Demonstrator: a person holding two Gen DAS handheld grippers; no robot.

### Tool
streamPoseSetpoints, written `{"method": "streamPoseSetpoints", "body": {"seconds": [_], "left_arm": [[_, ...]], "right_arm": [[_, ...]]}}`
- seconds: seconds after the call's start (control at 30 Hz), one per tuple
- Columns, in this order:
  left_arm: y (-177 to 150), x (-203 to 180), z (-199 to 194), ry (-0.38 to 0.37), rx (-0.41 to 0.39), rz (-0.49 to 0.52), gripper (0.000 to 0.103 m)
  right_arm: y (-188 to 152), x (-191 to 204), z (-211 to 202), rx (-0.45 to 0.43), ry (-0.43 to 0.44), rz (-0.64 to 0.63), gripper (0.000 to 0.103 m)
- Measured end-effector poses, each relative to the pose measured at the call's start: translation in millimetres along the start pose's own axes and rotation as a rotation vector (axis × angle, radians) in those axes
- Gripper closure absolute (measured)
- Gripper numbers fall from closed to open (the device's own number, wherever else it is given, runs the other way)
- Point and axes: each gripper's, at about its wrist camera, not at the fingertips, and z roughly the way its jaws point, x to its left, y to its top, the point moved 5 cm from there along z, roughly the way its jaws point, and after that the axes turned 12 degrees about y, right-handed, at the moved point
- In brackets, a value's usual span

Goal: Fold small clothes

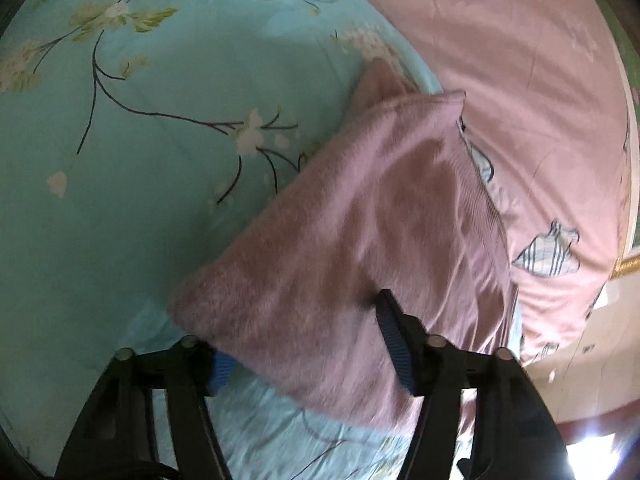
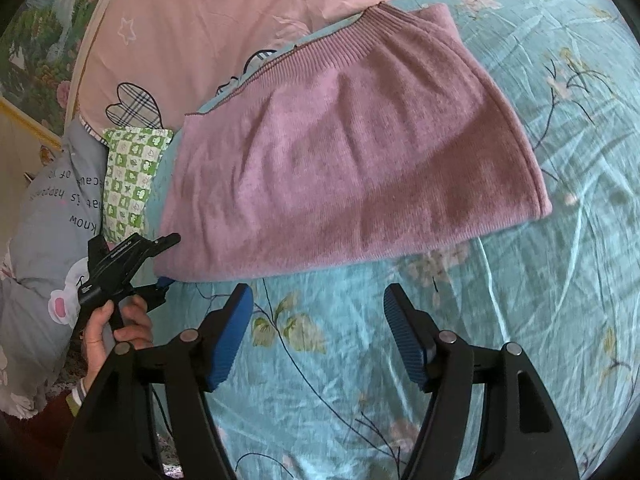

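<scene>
With the left gripper (image 1: 308,344) pinching only the pink knit garment's (image 2: 344,160) corner and the right gripper (image 2: 318,336) spread empty just beside its near edge, the fold could sag crooked.

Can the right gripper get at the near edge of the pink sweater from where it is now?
Probably yes. The right gripper is open over bare teal sheet, and nothing lies between it and the pink sweater.

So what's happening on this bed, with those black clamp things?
A person is folding a small mauve knit garment on a turquoise floral bedsheet, using a handheld gripper in each hand. The left gripper has its jaws around the garment's near corner, one finger above the cloth and one beneath. The right gripper hangs open over the sheet, just short of the garment, holding nothing.
</scene>
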Motion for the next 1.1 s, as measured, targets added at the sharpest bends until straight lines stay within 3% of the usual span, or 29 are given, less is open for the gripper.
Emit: {"method": "streamPoseSetpoints", "body": {"seconds": [0.03,0.07,0.17,0.33,0.43,0.53,0.63,0.73,0.83,1.1], "left_arm": [[1,-4,2,-0.009,0.004,0.014,0.08],[1,-8,3,-0.019,0.01,0.033,0.087],[2,-30,-5,-0.025,-0.031,0.112,0.092],[-8,-93,-34,-0.078,-0.104,0.301,0.095],[-31,-151,-45,-0.142,-0.123,0.453,0.095],[-60,-196,-44,-0.213,-0.1,0.57,0.095],[-91,-223,-27,-0.234,-0.052,0.673,0.095],[-124,-237,11,-0.185,0.017,0.786,0.095],[-137,-239,33,-0.155,0.061,0.829,0.095],[-134,-236,22,-0.157,0.042,0.862,0.095]], "right_arm": [[2,-1,0,-0.004,0.002,0.0,0.034],[5,-2,0,-0.009,0.006,0.002,0.034],[14,-6,2,-0.02,0.017,0.014,0.034],[31,-14,1,-0.047,0.033,0.031,0.034],[48,-20,-4,-0.073,0.039,0.039,0.034],[68,-25,-12,-0.108,0.048,0.052,0.034],[92,-25,-17,-0.133,0.071,0.051,0.034],[116,-21,-10,-0.114,0.116,0.044,0.034],[133,-16,12,-0.062,0.174,0.048,0.034],[158,8,77,0.047,0.264,-0.004,0.035]]}}
